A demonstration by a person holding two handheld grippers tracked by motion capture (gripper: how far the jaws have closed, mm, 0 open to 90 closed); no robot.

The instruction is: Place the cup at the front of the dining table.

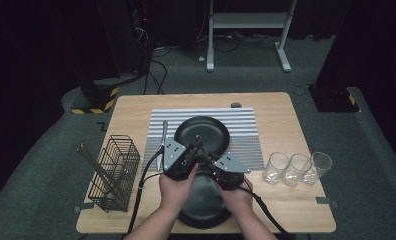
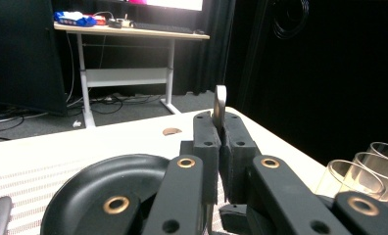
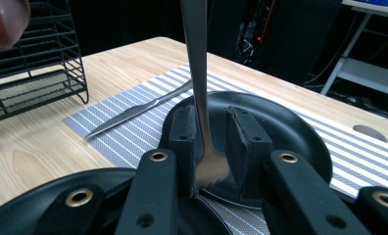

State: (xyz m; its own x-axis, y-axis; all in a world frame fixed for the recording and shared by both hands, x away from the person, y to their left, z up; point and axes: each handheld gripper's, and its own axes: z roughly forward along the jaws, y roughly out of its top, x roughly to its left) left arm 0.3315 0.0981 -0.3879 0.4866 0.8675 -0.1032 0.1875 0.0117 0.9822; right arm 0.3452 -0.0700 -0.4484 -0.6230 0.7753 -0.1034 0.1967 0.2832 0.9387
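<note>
Right gripper view: fork (image 3: 202, 98) stood upright between right gripper (image 3: 215, 142) pads, head down, touching one pad, gap at the other; not clamped. Left gripper (image 2: 220, 142) was clamped tight on the handle. Judged light, stiff, slick steel; best gripped across the flat handle. Beyond: black plate (image 3: 300, 132), knife (image 3: 133, 111) on striped mat (image 3: 358, 156), wire rack (image 3: 40, 73) to the side. Glasses (image 1: 296, 167) stood near the table edge; open room above.

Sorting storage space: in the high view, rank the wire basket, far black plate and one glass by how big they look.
1. Far black plate
2. Wire basket, close to it in spread, so unsure
3. Glass, clearly smallest
</note>
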